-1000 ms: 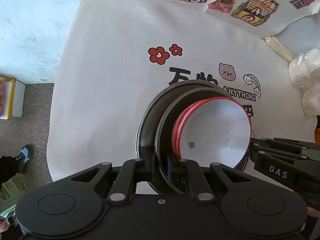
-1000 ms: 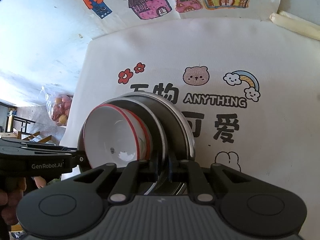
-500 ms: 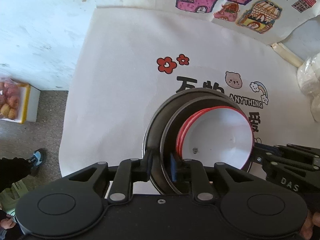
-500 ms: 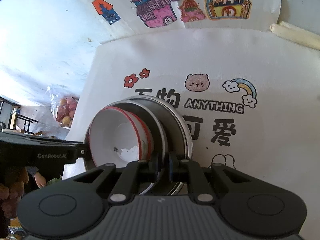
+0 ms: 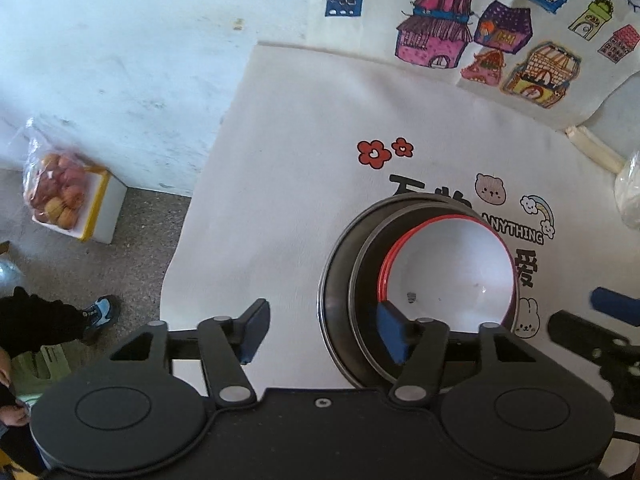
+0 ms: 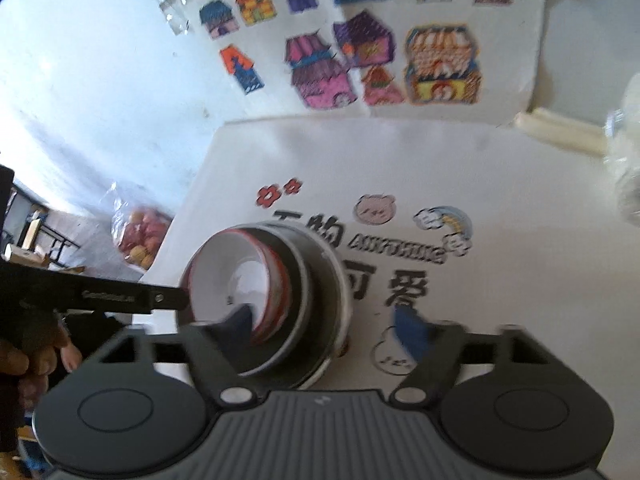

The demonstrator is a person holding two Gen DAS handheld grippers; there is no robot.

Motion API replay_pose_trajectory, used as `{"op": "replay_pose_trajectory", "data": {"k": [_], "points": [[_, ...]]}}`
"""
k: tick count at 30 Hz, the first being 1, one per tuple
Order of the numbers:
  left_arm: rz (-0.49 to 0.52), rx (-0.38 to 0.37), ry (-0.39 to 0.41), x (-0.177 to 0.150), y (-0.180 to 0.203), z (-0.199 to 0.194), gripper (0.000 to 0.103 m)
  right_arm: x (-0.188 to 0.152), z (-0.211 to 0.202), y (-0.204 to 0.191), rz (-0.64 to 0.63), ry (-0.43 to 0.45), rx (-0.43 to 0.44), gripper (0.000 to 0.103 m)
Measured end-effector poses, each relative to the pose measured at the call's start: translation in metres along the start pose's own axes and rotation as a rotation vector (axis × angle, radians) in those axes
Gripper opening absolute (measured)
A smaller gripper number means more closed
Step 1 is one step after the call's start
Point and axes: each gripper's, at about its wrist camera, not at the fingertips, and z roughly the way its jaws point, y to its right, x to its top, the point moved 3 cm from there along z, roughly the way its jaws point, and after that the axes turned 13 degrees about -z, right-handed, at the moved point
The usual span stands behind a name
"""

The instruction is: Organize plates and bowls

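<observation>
White printed tablecloth (image 5: 304, 208) covered the table. Stack sat near its front edge: two metal plates (image 5: 340, 304) underneath, red-rimmed white bowl (image 5: 452, 276) on top. Left gripper (image 5: 320, 330) and right gripper (image 6: 324, 320) jaws were opening wide, straddling plate rims, pads off.

It looked like a plain home room: a cartoon tablecloth (image 5: 304, 184), house drawings (image 5: 432, 36) on whitewashed wall (image 5: 120, 60), bagged fruit (image 5: 54, 192) on concrete floor (image 5: 140, 240).

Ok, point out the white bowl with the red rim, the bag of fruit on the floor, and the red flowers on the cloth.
white bowl (image 5: 456, 268): left wrist view, inner white surface.
bag of fruit (image 5: 56, 192): left wrist view, middle of fruit.
red flowers (image 5: 374, 153): left wrist view, larger flower's centre.
</observation>
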Motion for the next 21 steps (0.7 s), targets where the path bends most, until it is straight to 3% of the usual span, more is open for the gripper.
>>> {"op": "replay_pose_trajectory", "data": {"k": [6,8,11,17,21], "points": [[0.048,-0.019,0.057,-0.014,0.01,-0.024,0.075,-0.009,-0.022,0.005,0.041,0.062,-0.048,0.103],[0.067,-0.03,0.073,-0.016,0.012,-0.031,0.084,-0.011,-0.028,0.003,0.048,0.085,-0.067,0.103],[0.106,-0.081,0.106,-0.018,0.013,-0.043,0.088,-0.014,-0.039,-0.002,0.053,0.118,-0.111,0.103],[0.205,-0.19,0.178,-0.027,0.001,-0.069,0.101,-0.029,-0.077,-0.025,0.109,0.25,-0.279,0.103],[0.313,-0.258,0.204,-0.038,-0.014,-0.086,0.102,-0.054,-0.102,-0.054,0.203,0.318,-0.409,0.103]]}}
